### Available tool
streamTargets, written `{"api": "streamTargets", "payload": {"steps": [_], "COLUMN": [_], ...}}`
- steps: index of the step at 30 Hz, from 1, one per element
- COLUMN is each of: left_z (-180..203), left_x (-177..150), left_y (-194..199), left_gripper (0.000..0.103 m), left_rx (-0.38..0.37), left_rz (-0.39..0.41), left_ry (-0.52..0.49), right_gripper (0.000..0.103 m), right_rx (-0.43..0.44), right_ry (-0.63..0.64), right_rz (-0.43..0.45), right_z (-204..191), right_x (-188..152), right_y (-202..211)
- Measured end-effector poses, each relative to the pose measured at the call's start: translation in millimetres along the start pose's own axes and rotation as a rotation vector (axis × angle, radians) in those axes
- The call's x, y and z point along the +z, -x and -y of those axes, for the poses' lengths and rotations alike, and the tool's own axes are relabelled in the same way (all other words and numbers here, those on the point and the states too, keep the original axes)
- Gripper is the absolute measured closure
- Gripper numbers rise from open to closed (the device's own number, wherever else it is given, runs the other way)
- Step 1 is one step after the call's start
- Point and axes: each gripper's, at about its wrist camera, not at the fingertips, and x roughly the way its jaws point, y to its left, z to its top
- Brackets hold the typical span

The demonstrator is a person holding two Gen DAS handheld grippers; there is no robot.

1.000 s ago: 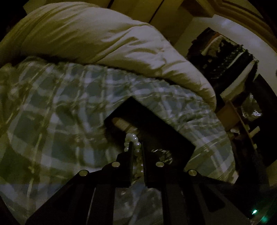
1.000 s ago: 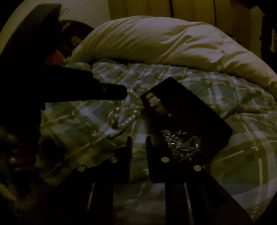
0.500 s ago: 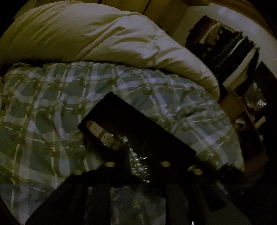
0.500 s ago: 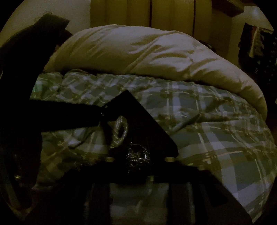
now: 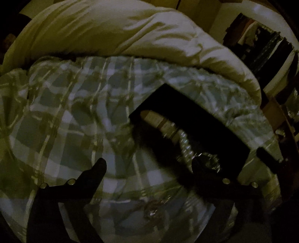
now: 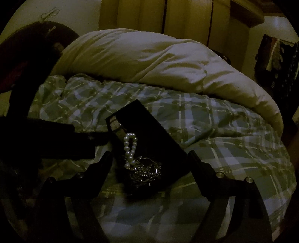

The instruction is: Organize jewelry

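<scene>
A black tray (image 6: 160, 134) lies on the plaid bedspread (image 6: 214, 134). On it lie a pale watch strap (image 6: 116, 126), a pearl strand (image 6: 129, 147) and a heap of silver chain (image 6: 147, 171). The tray (image 5: 201, 129), strap (image 5: 157, 119), pearls (image 5: 185, 145) and chain (image 5: 209, 160) show blurred in the left wrist view. My left gripper (image 5: 149, 164) is open and empty, just left of the tray; it also shows in the right wrist view (image 6: 87, 138). My right gripper (image 6: 149, 158) is open and empty, its fingers either side of the tray's near end.
A cream duvet (image 6: 158, 61) is bunched across the far side of the bed. Dark shelving with clothes (image 5: 265, 44) stands to the right. A dark round object (image 6: 28, 56) sits at the far left. A curtain (image 6: 168, 15) hangs behind.
My left gripper carried the pearl strand to the tray, opened and let it go; the pearls now lie on the tray. My right gripper opened wide from shut.
</scene>
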Motion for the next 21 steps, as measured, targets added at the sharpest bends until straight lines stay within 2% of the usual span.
{"api": "streamTargets", "payload": {"steps": [6,12,16,19,21], "left_z": [-19,-41,-51,-53,-50], "left_x": [-8,-9,-10,-13,-15], "left_y": [-3,11,17,19,20], "left_gripper": [0.011,0.011,0.012,0.019,0.023], "left_rx": [0.002,-0.034,-0.058,-0.067,-0.073], "left_rz": [-0.032,-0.008,-0.007,-0.010,-0.017], "left_ry": [0.027,0.086,0.118,0.121,0.108], "right_gripper": [0.021,0.021,0.021,0.021,0.021], "right_rx": [0.053,0.086,0.160,0.203,0.265], "right_ry": [0.001,0.019,0.029,0.058,0.063], "right_rz": [-0.006,-0.003,-0.020,-0.024,-0.040], "right_z": [-8,-16,-23,-34,-43], "right_x": [-2,-3,-5,-7,-10], "right_y": [1,3,3,5,4]}}
